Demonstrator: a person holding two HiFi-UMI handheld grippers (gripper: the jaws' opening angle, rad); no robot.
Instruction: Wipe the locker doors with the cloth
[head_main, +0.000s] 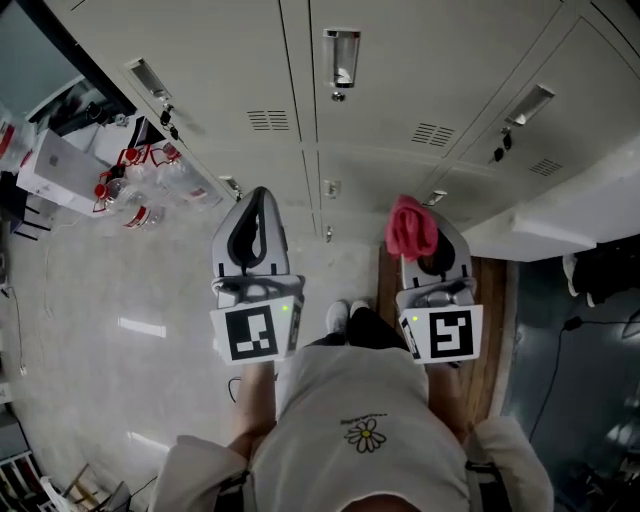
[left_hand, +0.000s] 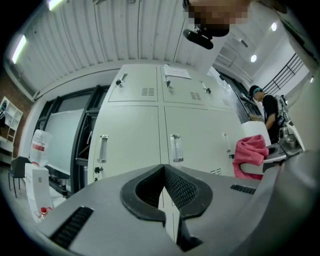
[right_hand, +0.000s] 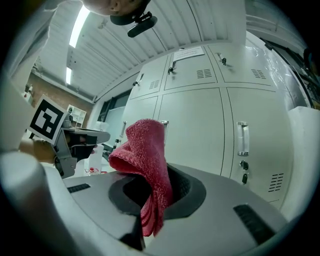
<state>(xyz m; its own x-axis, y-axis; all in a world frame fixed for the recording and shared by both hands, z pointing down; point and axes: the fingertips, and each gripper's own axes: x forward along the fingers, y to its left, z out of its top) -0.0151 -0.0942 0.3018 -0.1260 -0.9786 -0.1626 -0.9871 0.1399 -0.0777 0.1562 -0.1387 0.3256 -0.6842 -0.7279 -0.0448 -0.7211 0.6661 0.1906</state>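
Two grippers held side by side, facing a bank of lockers.
The left gripper (head_main: 258, 205) has its jaws pressed together on nothing. The right gripper (head_main: 436, 238) pinches a red cloth (head_main: 410, 228), bunched above its jaws. Beyond stand the pale locker doors (head_main: 400, 90).

Pale floor (head_main: 110, 300) below the lockers (head_main: 400, 90)
Bottles (head_main: 150, 190) with red caps lie on it at the left, beside a white box (head_main: 55, 165). Two shoes (head_main: 345, 315) stand in the middle, and a wooden strip (head_main: 490, 330) runs at the right.
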